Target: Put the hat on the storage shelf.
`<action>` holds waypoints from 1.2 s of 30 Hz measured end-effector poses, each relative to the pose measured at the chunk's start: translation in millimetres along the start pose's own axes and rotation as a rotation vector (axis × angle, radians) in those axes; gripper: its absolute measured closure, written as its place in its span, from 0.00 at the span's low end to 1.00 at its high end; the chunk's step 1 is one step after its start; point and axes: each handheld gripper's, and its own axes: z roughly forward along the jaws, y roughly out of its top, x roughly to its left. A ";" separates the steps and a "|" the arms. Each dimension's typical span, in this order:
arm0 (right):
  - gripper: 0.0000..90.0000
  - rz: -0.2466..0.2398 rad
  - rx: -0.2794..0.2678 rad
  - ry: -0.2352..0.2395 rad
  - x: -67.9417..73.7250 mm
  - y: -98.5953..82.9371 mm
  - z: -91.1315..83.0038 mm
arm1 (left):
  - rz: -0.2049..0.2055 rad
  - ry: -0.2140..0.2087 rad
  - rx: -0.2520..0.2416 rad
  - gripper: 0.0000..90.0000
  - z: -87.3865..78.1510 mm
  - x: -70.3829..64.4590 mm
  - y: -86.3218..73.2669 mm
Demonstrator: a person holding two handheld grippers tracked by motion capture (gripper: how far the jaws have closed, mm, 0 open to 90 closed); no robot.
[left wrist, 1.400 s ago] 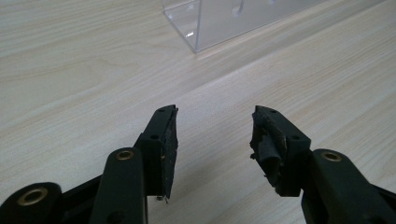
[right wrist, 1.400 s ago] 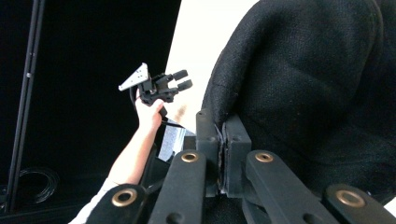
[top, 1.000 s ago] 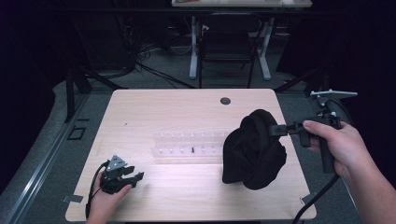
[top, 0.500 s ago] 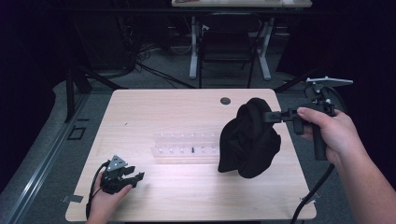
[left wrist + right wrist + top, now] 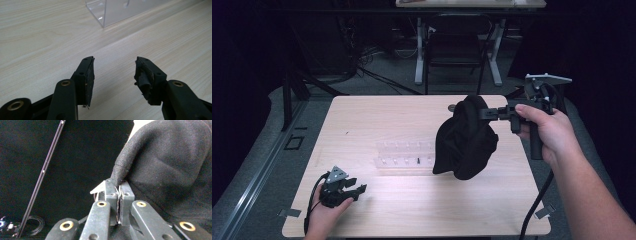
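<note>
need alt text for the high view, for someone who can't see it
A person's right gripper holds a bunched black cloth lifted above the right side of a light wooden table. The left gripper rests open near the table's front left, and a clear plastic rack lies at the centre.

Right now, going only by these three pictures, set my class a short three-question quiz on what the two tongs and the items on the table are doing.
1. True or false: the right tongs are shut on the black cloth.
2. Multiple choice: the left tongs are A) clamped on the clear plastic rack, B) open above the bare wooden table, C) gripping the cloth.
3. Fill in: in the high view, the cloth hangs in front of the ____ end of the clear plastic rack.

Key: 1 true; 2 B; 3 right.
</note>
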 end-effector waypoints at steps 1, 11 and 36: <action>0.98 -0.002 -0.003 0.004 0.3 1.1 2.6 | 0.000 0.003 0.001 0.55 -0.1 -0.1 0.1; 0.98 -0.003 -0.015 0.027 -0.7 13.1 20.2 | -0.002 -0.002 -0.006 0.55 0.7 1.0 -0.2; 0.98 -0.004 0.028 0.024 -13.6 33.5 77.7 | 0.006 -0.004 -0.008 0.56 -0.8 0.7 1.3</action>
